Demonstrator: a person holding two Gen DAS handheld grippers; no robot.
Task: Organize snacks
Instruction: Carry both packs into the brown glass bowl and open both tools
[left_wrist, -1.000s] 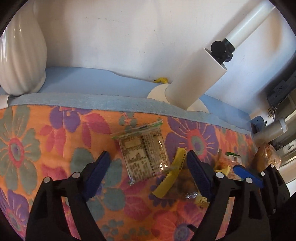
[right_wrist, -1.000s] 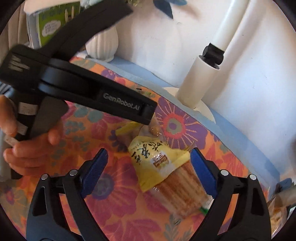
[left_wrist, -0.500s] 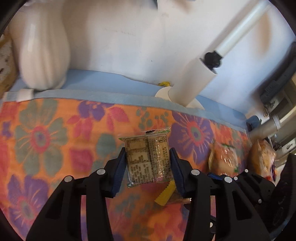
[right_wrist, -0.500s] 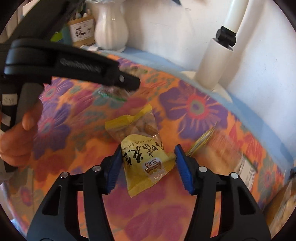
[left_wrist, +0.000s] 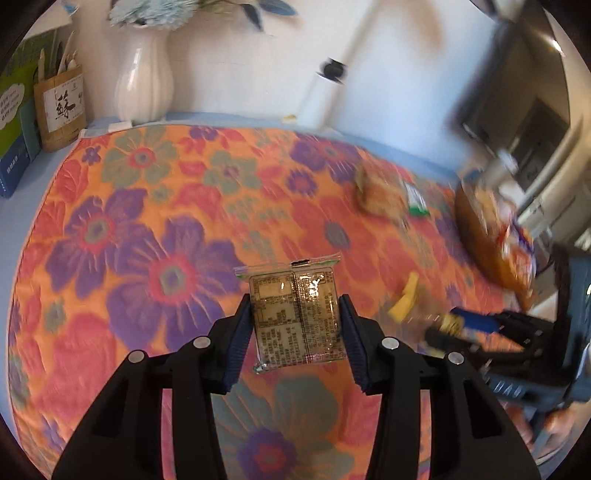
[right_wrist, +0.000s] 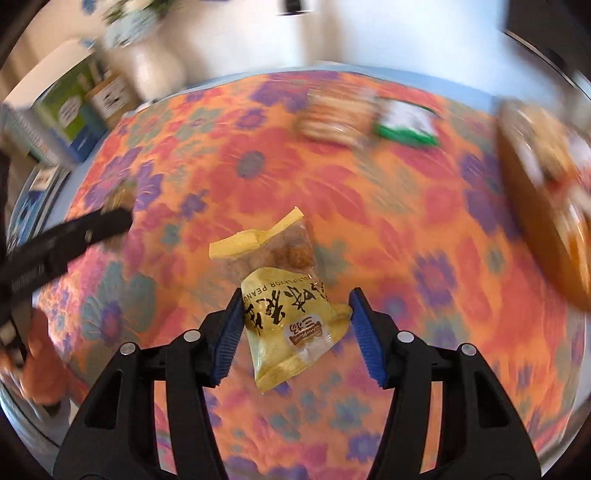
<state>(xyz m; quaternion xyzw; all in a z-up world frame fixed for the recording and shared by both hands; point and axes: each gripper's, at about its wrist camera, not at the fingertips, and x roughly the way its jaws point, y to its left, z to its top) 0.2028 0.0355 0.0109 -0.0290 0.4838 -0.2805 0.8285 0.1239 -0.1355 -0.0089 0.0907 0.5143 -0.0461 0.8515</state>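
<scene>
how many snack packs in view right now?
4. Clear packet in the left gripper; yellow peanut bag in the right gripper; cracker pack far on the cloth; orange bag at right. More may be hidden.

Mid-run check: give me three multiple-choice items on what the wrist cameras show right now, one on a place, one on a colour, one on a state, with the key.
1. Where does the white vase stand?
A. at the cloth's far edge by the wall
B. in the middle of the floral cloth
C. between the right gripper's fingers

2. What colour is the peanut packet in the right gripper?
A. green
B. yellow
C. blue

3. How is the clear packet in the left gripper?
A. lying loose on the cloth
B. clamped between both fingers
C. torn open and spilling

Key: 1 A, it sits against the wall beside the brown holder. 2 B, yellow wrapper with dark print. 3 B, both blue pads press its sides.
</scene>
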